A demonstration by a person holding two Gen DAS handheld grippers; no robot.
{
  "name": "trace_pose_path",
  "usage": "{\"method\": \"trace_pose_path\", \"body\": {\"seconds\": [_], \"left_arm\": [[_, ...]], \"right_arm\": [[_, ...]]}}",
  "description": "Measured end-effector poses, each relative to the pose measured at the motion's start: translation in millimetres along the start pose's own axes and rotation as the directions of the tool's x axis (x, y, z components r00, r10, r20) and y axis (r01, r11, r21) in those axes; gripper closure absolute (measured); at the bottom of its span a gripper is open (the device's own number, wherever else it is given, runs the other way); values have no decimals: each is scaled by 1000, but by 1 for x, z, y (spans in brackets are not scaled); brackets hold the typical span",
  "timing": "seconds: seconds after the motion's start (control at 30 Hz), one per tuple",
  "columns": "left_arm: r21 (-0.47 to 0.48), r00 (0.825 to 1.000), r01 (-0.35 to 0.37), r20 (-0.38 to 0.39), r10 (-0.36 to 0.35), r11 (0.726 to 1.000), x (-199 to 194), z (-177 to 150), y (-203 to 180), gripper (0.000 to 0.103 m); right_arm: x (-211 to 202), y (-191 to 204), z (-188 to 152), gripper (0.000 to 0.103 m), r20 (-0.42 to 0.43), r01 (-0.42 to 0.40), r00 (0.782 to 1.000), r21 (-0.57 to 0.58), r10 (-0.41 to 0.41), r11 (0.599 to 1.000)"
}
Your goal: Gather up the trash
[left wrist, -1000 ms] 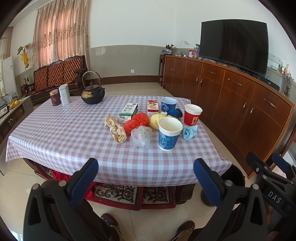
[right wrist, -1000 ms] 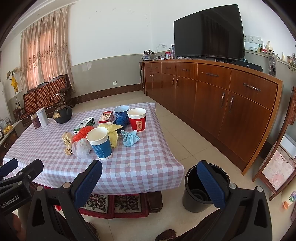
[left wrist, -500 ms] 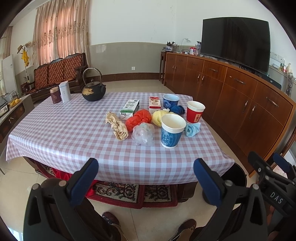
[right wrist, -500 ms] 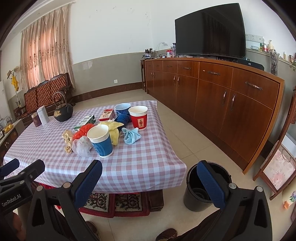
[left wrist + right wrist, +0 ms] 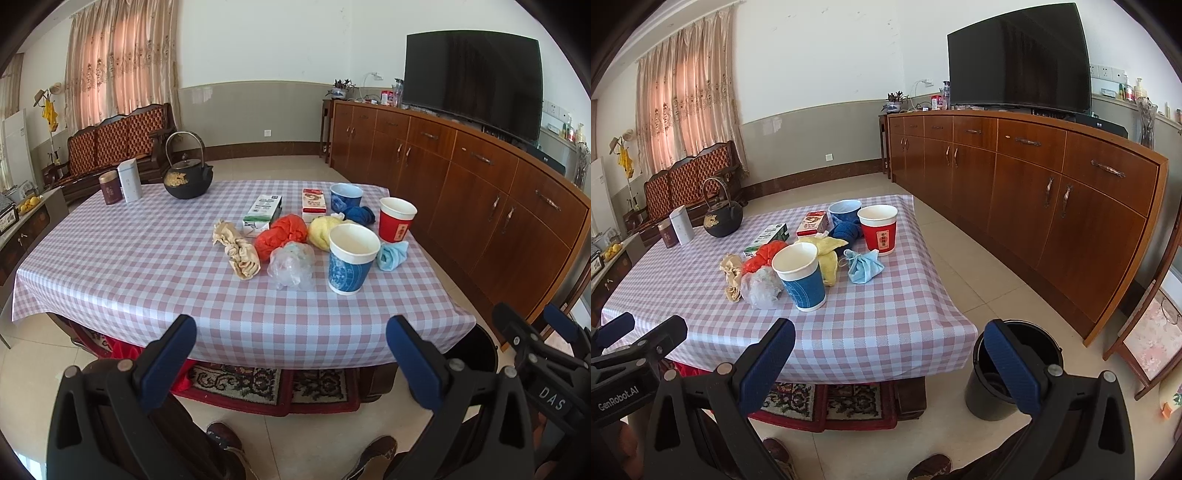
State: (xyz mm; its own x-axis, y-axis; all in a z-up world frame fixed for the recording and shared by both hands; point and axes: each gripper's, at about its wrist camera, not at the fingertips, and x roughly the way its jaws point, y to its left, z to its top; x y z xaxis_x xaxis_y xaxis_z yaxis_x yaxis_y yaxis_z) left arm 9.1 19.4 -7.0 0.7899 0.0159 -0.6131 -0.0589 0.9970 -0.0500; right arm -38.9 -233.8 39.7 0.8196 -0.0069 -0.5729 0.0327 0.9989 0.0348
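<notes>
A heap of trash lies on the checked table [image 5: 122, 258]: a blue paper cup [image 5: 351, 259], a red paper cup [image 5: 396, 219], a clear crumpled bag [image 5: 291, 265], red [image 5: 282, 236], yellow [image 5: 323, 229], beige [image 5: 238, 249] and light blue wads [image 5: 392, 255]. A black bin [image 5: 1008, 369] stands on the floor right of the table. My left gripper [image 5: 291, 354] is open and empty before the table's near edge. My right gripper [image 5: 890, 365] is open and empty, between the table corner and the bin.
A black teapot [image 5: 187, 177], two tins [image 5: 123, 182], two small cartons [image 5: 264, 210] and a blue bowl [image 5: 345, 195] stand farther back on the table. A long wooden sideboard [image 5: 1034, 184] with a TV lines the right wall. A patterned rug [image 5: 827, 402] lies under the table.
Both grippers have moved a little closer to the table and risen slightly; the trash heap looks larger. Both stay open and empty.
</notes>
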Motion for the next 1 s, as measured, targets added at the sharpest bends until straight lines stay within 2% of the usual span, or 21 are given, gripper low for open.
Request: {"method": "trace_pose_path", "body": {"seconds": [0.4,1.0], "left_arm": [[-19,999,-35,-15,34,999,25,7,21,0],[-68,995,-90,-58,86,994,81,25,58,0]], "right_arm": [[27,19,1,0,-27,-40,999,-30,39,999],[102,69,15,0,-86,-125,989,-78,118,989]]}}
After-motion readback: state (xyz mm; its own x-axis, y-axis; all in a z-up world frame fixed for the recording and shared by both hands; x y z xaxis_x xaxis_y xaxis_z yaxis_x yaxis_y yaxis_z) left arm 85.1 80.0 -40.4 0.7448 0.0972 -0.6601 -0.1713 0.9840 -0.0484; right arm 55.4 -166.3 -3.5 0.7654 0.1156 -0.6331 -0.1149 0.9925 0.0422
